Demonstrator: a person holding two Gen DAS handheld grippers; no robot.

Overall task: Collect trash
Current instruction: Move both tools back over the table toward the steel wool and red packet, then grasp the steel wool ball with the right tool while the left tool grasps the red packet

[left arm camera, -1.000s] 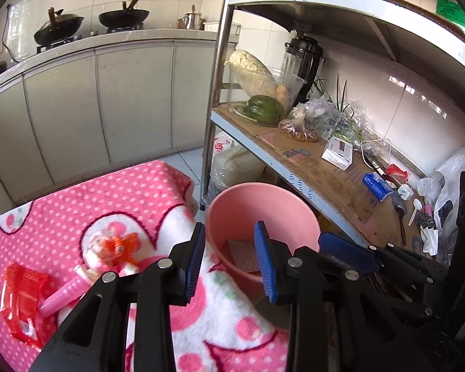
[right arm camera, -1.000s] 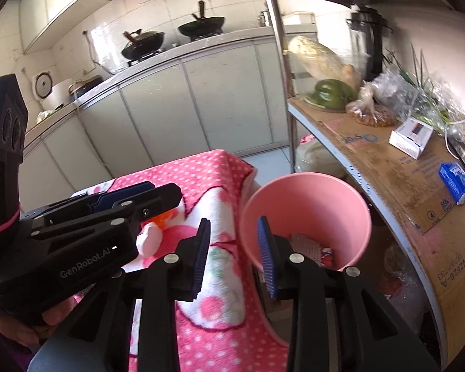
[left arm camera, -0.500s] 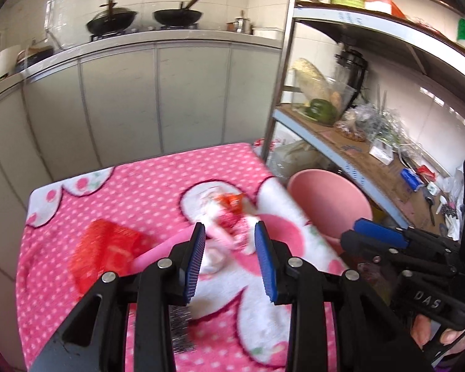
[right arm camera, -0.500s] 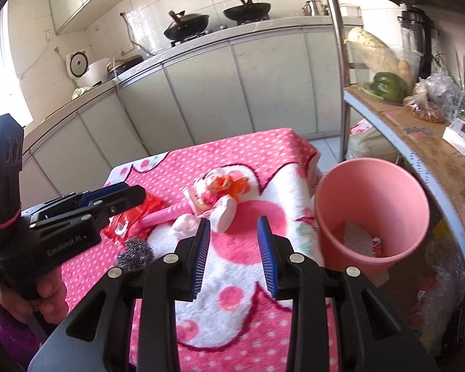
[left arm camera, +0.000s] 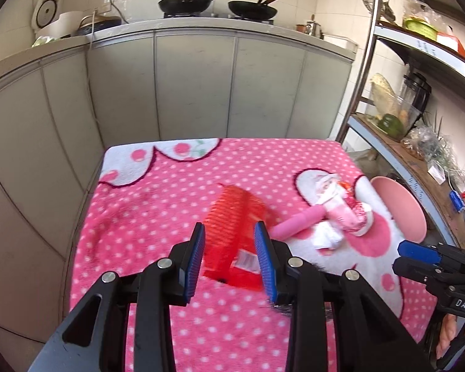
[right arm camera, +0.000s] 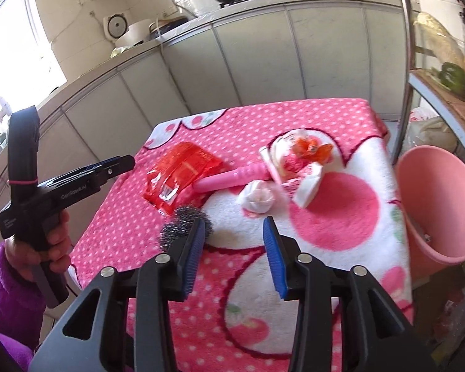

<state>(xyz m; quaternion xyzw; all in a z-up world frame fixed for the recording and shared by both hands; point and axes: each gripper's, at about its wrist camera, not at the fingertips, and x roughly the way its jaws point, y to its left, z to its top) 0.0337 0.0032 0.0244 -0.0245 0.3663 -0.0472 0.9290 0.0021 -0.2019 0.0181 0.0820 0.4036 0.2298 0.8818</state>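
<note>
**Both claws over the pink worktop, trash still lying loose**

The left claw hangs above the polka-dot blanket covering the worktop, its blue pads spread and gripping nothing; the red plastic wrapper shows through the gap between them, lying flat on the blanket below. From the wrapper, at about 3 o'clock, a pink tube lies touching its edge, and beyond that sit a crumpled white tissue and a pink-and-white packet, bunched together.

The right claw has its jaws opening, with nothing between them, only blanket. Its left pad stands just beside a steel wool scrubber, at 10 o'clock from the claw's centre; whether they touch I cannot tell. An orange wrapper rests at 1 o'clock, on the pile.

The pink bin stands off the worktop's edge at 3 o'clock in the right wrist view, beside a metal shelf rack.
</note>
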